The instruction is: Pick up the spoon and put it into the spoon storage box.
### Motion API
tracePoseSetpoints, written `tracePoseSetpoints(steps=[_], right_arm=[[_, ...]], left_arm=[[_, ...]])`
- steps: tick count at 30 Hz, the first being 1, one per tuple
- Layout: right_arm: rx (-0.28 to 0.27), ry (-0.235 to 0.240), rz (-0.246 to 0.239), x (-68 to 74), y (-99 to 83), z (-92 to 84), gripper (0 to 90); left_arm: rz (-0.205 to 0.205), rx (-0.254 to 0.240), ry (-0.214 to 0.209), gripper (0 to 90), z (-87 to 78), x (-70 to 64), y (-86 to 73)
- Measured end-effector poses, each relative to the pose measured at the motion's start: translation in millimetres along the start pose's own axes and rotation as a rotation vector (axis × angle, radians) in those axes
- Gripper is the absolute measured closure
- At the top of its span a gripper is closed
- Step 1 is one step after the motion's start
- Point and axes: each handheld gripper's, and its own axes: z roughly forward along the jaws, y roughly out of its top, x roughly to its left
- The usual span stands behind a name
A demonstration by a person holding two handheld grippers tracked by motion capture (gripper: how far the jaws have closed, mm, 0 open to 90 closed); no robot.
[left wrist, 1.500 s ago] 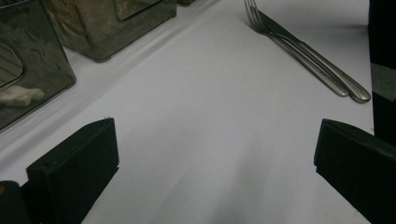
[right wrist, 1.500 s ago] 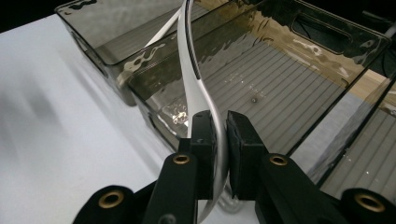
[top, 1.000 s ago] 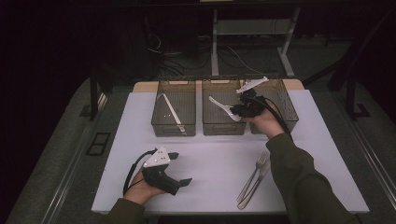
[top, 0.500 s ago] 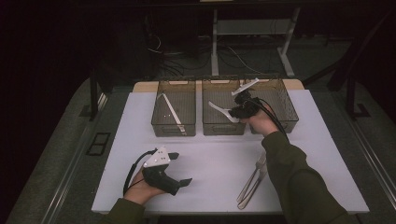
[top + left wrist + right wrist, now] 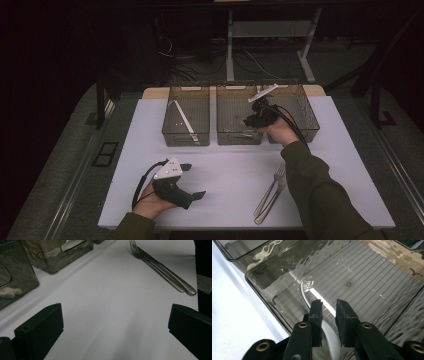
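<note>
- High view: right gripper [image 5: 254,116] held over the middle clear smoked-plastic bin [image 5: 239,119] of three standing in a row at the far side of the white table [image 5: 230,170]. A white plastic utensil [image 5: 183,119] lies slanted in the left bin [image 5: 186,121]; the right bin [image 5: 300,112] sits touching the middle one.
- Left gripper [image 5: 192,181] rests on the table near the front edge, cradled in the left hand [image 5: 150,200]. Two metal forks [image 5: 270,192] lie side by side just beside the right sleeve.
- Left gripper view: its jaws stand wide apart with bare table between them; the forks [image 5: 160,267] lie ahead, well apart from the jaws.
- Right gripper view: jaws have just been opening, a narrow gap now between the pads. White plastic spoon [image 5: 325,326] lies in the middle bin [image 5: 262,290], its handle passing under the left jaw; the pads do not press on it.
</note>
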Motion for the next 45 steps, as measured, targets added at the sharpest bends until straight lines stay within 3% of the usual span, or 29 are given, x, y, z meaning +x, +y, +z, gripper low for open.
tracePoseSetpoints(steps=[9,15,30,45], right_arm=[[-0.063,0.045,0.066,-3.2,-0.6,-15.6,53.9],[-0.115,0.069,0.068,-1.3,-2.9,-34.0,44.3],[-0.194,0.098,0.047,4.8,-34.0,-73.1,40.4],[-0.229,0.117,0.051,15.1,-96.3,-97.4,40.0]], left_arm=[[-0.006,-0.003,0.001,0.0,0.3,-0.3,-0.2],[-0.008,-0.001,0.002,0.0,0.1,-0.4,-0.2],[0.003,0.014,0.001,0.0,0.0,0.1,-0.1],[0.002,0.019,0.007,0.0,1.7,-0.1,-0.4]])
